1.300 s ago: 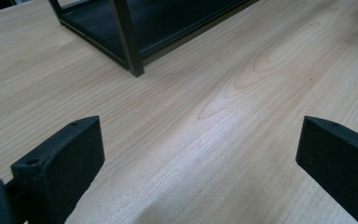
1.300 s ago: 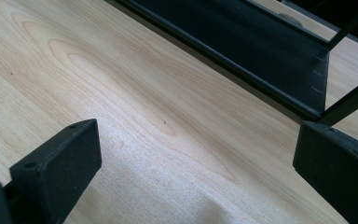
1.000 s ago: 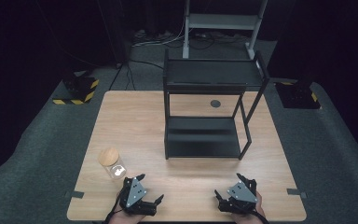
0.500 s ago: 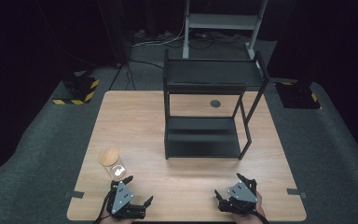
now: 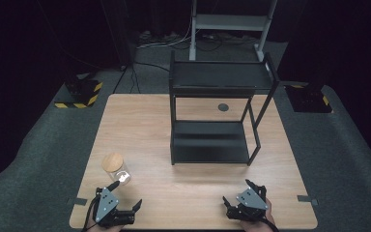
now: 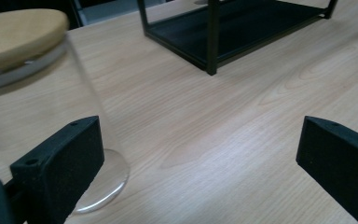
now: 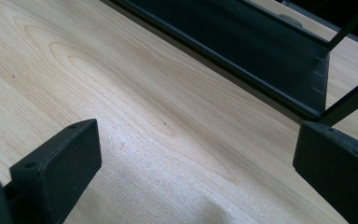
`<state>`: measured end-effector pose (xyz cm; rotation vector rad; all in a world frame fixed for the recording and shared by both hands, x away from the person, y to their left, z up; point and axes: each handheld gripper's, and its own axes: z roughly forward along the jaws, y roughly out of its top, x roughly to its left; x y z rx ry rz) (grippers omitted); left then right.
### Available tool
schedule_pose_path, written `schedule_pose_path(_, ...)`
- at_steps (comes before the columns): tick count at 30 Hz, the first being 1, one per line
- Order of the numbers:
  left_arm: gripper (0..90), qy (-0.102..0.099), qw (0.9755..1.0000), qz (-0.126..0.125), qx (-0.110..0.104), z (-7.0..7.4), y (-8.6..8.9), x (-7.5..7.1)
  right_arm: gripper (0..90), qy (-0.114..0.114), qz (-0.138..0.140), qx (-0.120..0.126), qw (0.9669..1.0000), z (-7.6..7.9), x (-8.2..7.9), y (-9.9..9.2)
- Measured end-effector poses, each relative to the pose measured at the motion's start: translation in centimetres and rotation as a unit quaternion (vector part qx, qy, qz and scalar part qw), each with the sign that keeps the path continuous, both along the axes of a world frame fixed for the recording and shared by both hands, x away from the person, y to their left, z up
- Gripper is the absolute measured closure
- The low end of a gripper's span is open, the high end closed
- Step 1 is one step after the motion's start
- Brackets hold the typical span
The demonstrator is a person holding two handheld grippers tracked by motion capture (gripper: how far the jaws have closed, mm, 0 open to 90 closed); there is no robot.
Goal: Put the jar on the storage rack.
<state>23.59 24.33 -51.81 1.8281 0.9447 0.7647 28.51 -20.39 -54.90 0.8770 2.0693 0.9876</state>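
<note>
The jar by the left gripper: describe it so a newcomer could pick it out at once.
Start at the black two-tier shelf rack in the middle of the wooden table, then look toward the table's near left corner. There a small clear glass jar stands upright, just ahead of the open left gripper. Its round wooden lid sets it apart from everything else on the table.

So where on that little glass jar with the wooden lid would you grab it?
I'd take the glass jar around its clear wall, below the wooden lid. It stands upright on the table, round and straight-sided, so the jaws can close level across it. Come from the person's side: the left gripper sits close there, jaws wide open, with the jar just off its left jaw.
</note>
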Motion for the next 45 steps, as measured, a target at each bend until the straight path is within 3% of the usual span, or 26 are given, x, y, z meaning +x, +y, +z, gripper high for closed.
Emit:
schedule_pose_path(20,1.1,-0.015,0.9985,0.051,-0.012,0.4,3.6,1.2,0.5,0.003,-0.002,0.004,1.0,0.0,0.0,0.0)
schedule_pose_path(31,0.9,-0.022,0.9979,0.06,-0.01,0.3,4.1,2.6,0.5,0.003,-0.001,0.005,1.0,0.0,0.1,-0.1)
schedule_pose_path(35,0.9,-0.023,0.9973,0.065,-0.025,0.4,4.4,3.1,0.5,0.002,-0.001,0.006,1.0,0.0,0.1,-0.1)
schedule_pose_path(45,1.1,-0.014,0.9973,0.066,-0.028,0.4,4.9,5.1,0.5,0.004,-0.002,0.009,0.9999,0.0,0.1,-0.2)
